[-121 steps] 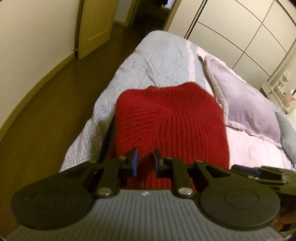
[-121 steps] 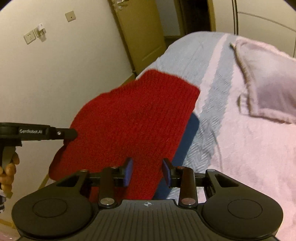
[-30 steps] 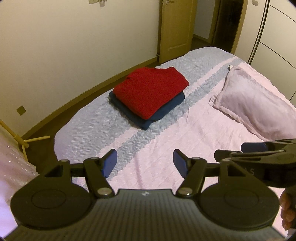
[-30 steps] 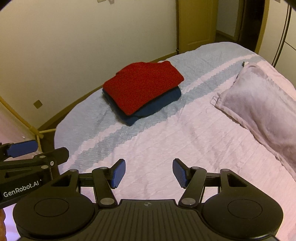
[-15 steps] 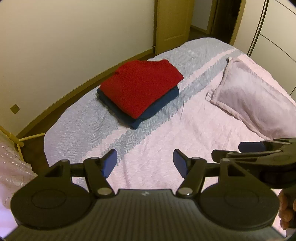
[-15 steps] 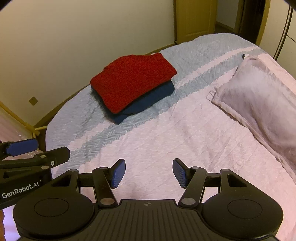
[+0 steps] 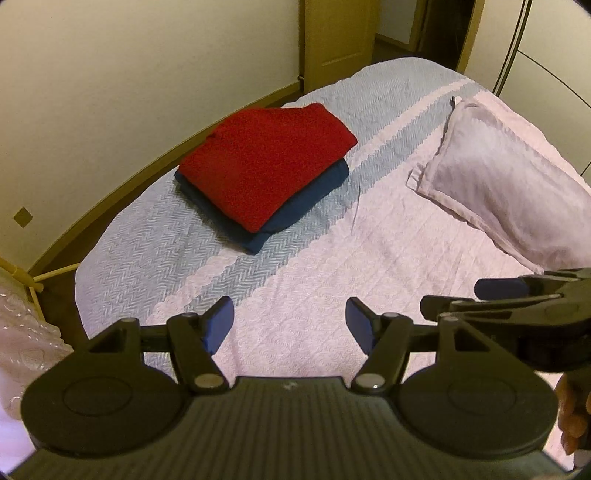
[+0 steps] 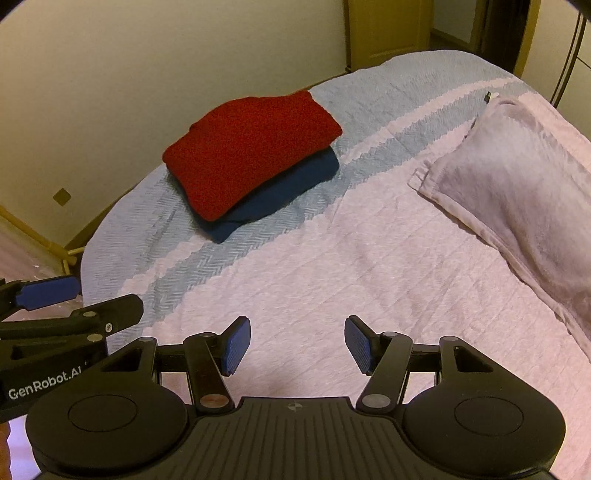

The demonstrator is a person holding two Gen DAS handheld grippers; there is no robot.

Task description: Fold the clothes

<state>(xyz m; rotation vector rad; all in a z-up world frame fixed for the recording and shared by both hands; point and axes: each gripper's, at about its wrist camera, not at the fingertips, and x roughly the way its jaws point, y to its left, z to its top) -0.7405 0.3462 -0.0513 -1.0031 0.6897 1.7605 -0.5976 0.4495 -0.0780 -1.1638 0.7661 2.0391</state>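
Observation:
A folded red knit sweater (image 7: 266, 166) (image 8: 247, 147) lies on top of a folded dark blue garment (image 7: 306, 206) (image 8: 273, 199) on the bed's far left part. My left gripper (image 7: 288, 325) hangs open above the pink bedspread, well short of the stack, with nothing between its fingers. My right gripper (image 8: 295, 341) is open too and empty, level with the left one. Each gripper shows at the edge of the other's view: the right gripper (image 7: 517, 295), the left gripper (image 8: 74, 306).
A pink and grey-blue bedspread (image 7: 332, 280) covers the bed. A lilac pillow (image 7: 502, 177) (image 8: 524, 184) lies at the right. Beyond the bed are a cream wall, a wooden door (image 7: 336, 33) and wardrobe panels. Wooden rods (image 7: 33, 277) stand at the lower left.
Four seconds ago both grippers were shut on the red sweater at the stack; since then they let go, opened and drew back. Over the last second the view barely shifts.

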